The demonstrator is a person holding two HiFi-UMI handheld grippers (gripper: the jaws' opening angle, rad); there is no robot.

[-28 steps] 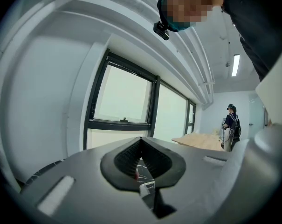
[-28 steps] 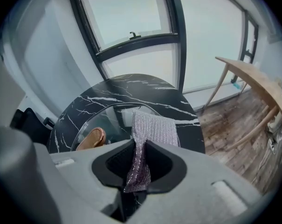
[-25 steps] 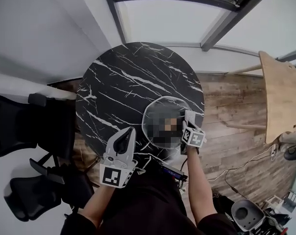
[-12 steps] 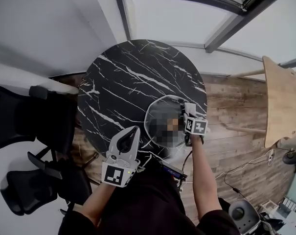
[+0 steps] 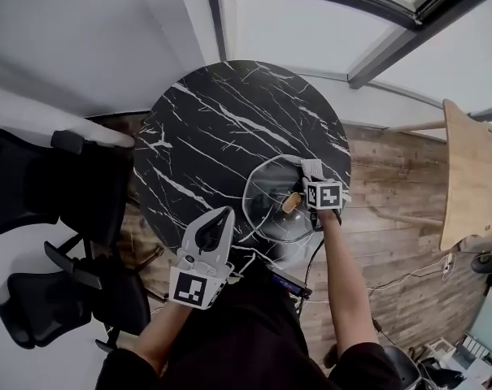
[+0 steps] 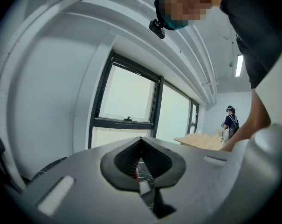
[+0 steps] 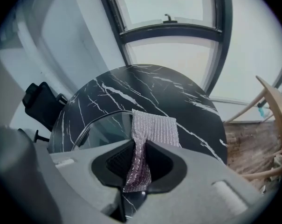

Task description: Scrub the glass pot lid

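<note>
The glass pot lid [image 5: 270,193] lies flat on the right near part of the round black marble table [image 5: 221,128], its tan knob [image 5: 291,202] up. My right gripper [image 5: 312,167] reaches over the lid's right rim and is shut on a silvery mesh scrub cloth [image 7: 154,127]. In the right gripper view the cloth hangs out past the jaws of the right gripper [image 7: 140,143] onto the edge of the lid [image 7: 101,127]. My left gripper [image 5: 221,215] hovers at the table's near edge, left of the lid, shut with nothing in it. The left gripper [image 6: 141,143] points up at the windows.
Black office chairs [image 5: 42,193] stand left of the table. A wooden table [image 5: 472,177] is at the right over plank floor with cables [image 5: 408,279]. A dark flat device [image 5: 288,283] sits at the near table edge. A person [image 6: 230,121] stands far off.
My right gripper with the cloth has slid away from me along the lid's right side. The left gripper has stayed about where it was.
</note>
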